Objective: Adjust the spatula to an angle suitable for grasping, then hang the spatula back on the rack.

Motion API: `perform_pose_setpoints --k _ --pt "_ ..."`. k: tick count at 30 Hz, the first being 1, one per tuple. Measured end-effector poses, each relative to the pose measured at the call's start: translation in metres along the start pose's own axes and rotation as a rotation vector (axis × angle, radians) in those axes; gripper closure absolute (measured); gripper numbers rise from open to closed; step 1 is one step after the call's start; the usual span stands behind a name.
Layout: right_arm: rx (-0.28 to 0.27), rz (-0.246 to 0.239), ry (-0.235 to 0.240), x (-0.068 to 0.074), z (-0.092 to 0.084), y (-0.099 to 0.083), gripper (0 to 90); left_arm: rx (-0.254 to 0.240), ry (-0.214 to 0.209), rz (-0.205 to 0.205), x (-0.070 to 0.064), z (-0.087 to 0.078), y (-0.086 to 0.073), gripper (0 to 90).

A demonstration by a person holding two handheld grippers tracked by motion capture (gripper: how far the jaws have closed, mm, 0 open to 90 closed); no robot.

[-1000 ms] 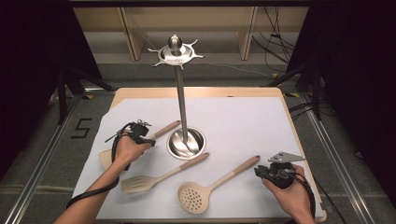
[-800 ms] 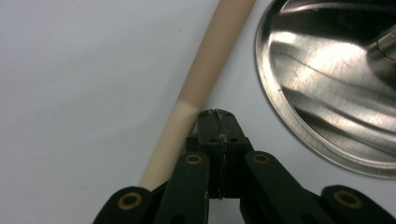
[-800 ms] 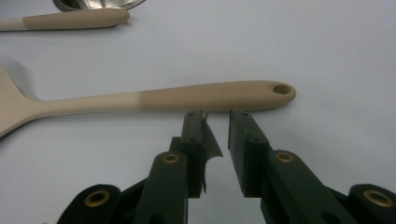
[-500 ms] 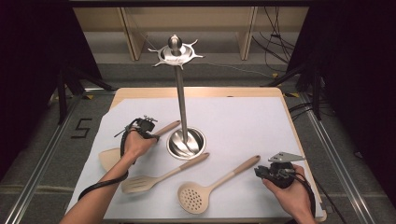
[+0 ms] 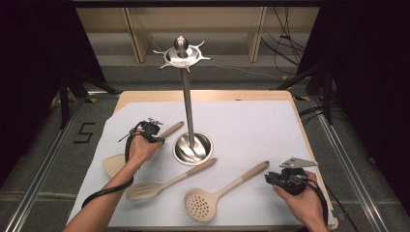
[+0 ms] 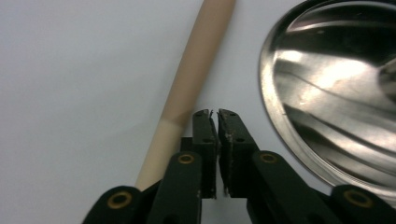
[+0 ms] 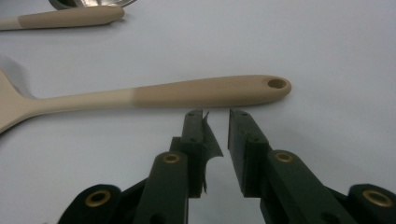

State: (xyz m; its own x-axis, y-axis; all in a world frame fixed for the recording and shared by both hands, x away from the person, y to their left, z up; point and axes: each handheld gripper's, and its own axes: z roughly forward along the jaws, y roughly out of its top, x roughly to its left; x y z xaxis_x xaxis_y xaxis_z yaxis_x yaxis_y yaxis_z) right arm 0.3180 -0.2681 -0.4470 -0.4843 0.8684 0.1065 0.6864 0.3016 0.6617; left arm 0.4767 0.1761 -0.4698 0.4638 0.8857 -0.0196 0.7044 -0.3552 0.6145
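A steel utensil stand rises from its dish base, with a ring of hooks on top. Three beige utensils lie on the white sheet: a solid spatula, a slotted turner and a perforated skimmer. My left gripper points down between the spatula's handle and the base. Its jaws have just been opening to a thin slit, with nothing between them. My right gripper is open and bare, just short of the skimmer's handle.
The white sheet covers a wooden table whose edges drop to dark floor on both sides. The turner's handle lies beyond the skimmer's. A low shelf stands behind the table.
My left hand has shifted slightly up and right along the spatula's handle, toward the stand's base. The right hand and the utensils have kept still.
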Motion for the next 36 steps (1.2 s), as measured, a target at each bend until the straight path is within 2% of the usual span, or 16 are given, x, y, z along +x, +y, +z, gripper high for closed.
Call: perform_pose_setpoints --k 3,4,5,8,11,12,14,19,21,24,25,29,31,32,33,36 --pt "-0.001 -0.001 -0.003 -0.001 -0.001 -0.001 76.5 -0.037 -0.005 0.022 0.003 -0.013 -0.002 72.9" --pt "0.001 0.001 -0.006 0.000 -0.002 -0.001 76.4 -0.023 -0.011 0.039 0.006 -0.019 -0.002 69.1" --pt "-0.006 -0.008 -0.012 -0.001 -0.002 -0.001 76.3 -0.053 0.005 0.047 0.009 -0.022 -0.003 65.3" --pt "-0.015 -0.017 -0.014 0.000 -0.003 -0.001 76.0 -0.039 0.030 0.088 0.021 -0.033 -0.004 55.9" --pt "-0.004 -0.004 -0.013 0.002 -0.004 0.001 75.8 -0.040 0.042 0.067 0.029 -0.036 -0.007 52.7" --pt "-0.019 -0.030 -0.023 0.001 -0.003 0.001 75.8 -0.032 0.039 0.066 0.031 -0.036 -0.007 52.2" --pt "-0.011 -0.014 -0.016 0.002 -0.004 0.003 75.7 -0.025 0.046 0.072 0.033 -0.036 -0.007 51.8" --pt "-0.009 -0.018 -0.005 0.000 -0.001 0.004 75.7 0.055 0.022 0.094 0.037 -0.031 -0.004 51.9" --pt "0.001 -0.001 0.001 0.001 -0.002 0.003 75.7 0.116 0.004 0.112 0.040 -0.025 0.001 52.2" --pt "-0.012 -0.021 -0.003 0.001 -0.002 0.001 75.7 0.163 -0.019 0.099 0.042 -0.021 0.006 52.7" --pt "0.013 0.016 0.005 0.003 -0.004 0.001 75.7 0.169 -0.026 0.096 0.043 -0.019 0.008 52.8" --pt "0.001 -0.038 -0.009 0.001 -0.004 0.002 75.7 0.218 -0.045 0.101 0.048 -0.014 0.009 54.2" --pt "0.004 -0.007 0.003 0.004 -0.004 0.002 75.6 0.228 -0.057 0.084 0.049 -0.011 0.007 55.0" --pt "0.012 -0.009 0.006 0.004 -0.004 0.002 75.6 0.245 -0.072 0.108 0.052 -0.010 0.006 55.5" --pt "0.015 -0.012 0.006 0.004 -0.003 0.002 75.6 0.244 -0.080 0.063 0.050 -0.009 0.004 56.6" --pt "0.010 -0.035 0.000 0.002 -0.002 0.002 75.6 0.261 -0.086 0.071 0.050 -0.008 0.002 59.6"
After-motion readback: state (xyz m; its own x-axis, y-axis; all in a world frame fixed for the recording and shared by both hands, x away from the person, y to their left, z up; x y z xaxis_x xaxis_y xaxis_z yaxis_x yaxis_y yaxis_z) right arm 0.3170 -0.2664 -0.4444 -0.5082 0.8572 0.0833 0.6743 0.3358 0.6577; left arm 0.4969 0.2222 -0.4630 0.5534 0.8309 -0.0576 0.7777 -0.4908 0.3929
